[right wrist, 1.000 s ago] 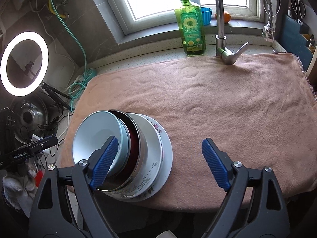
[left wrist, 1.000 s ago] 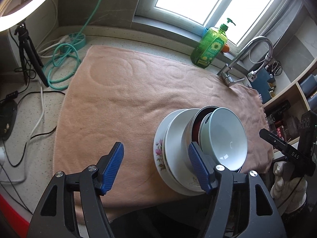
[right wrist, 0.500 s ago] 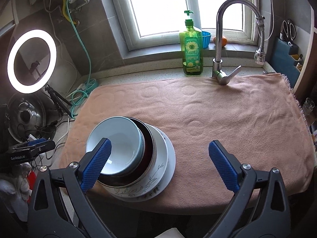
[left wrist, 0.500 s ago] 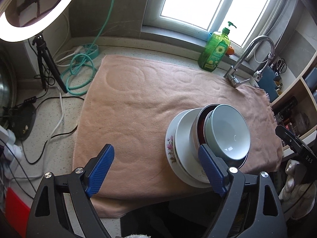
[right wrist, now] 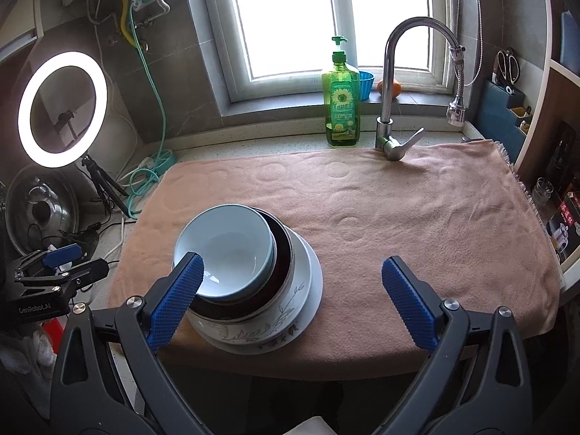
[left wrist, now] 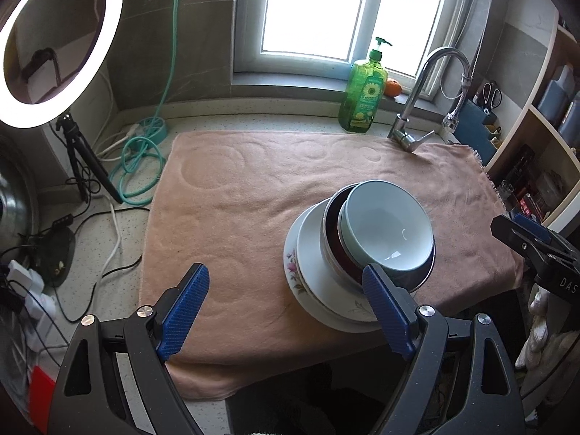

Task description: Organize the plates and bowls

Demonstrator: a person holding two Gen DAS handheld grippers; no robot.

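Pale-blue bowl (right wrist: 226, 246) tops the stacked dishes on the pink towel (left wrist: 253, 199). Left gripper (left wrist: 286, 304) and right gripper (right wrist: 290, 290): jaws spread, empty.

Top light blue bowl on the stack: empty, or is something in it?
Empty. The light blue bowl shows a bare glossy inside in both wrist views, only light reflections.

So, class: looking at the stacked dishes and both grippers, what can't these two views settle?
- Sink: both views, covered by the pink towel.
- Dark bowl interior: hidden by the light blue bowl nested in it.
- Floral plate pattern: mostly under the white dish.
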